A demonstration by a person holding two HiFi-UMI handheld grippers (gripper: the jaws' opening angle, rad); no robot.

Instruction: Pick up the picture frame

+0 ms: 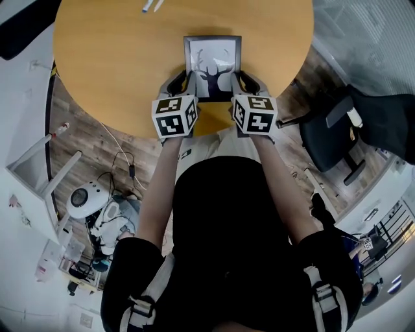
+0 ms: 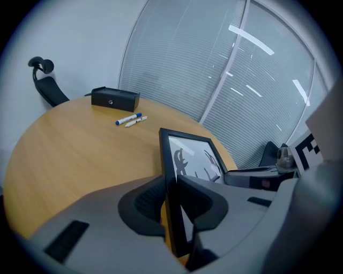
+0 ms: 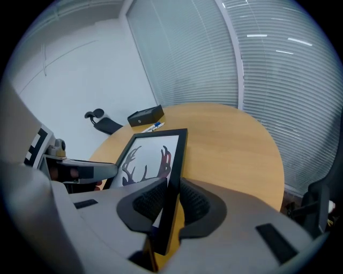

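The picture frame (image 1: 213, 65) is black-edged and holds a white print of a deer's antlers. It hangs lifted over the near part of the round wooden table (image 1: 110, 58). My left gripper (image 1: 184, 82) is shut on the frame's left edge, my right gripper (image 1: 241, 82) on its right edge. In the left gripper view the frame (image 2: 190, 155) stands edge-on between the pads of the left gripper (image 2: 170, 199), which press on both faces. In the right gripper view the frame (image 3: 150, 158) is clamped the same way by the right gripper (image 3: 170, 200).
Two markers (image 1: 152, 5) lie at the table's far side, beside a black box (image 2: 115, 98). An office chair (image 1: 337, 136) stands to the right of the table. Cables and a white device (image 1: 84, 198) lie on the floor at the left. Window blinds run behind the table.
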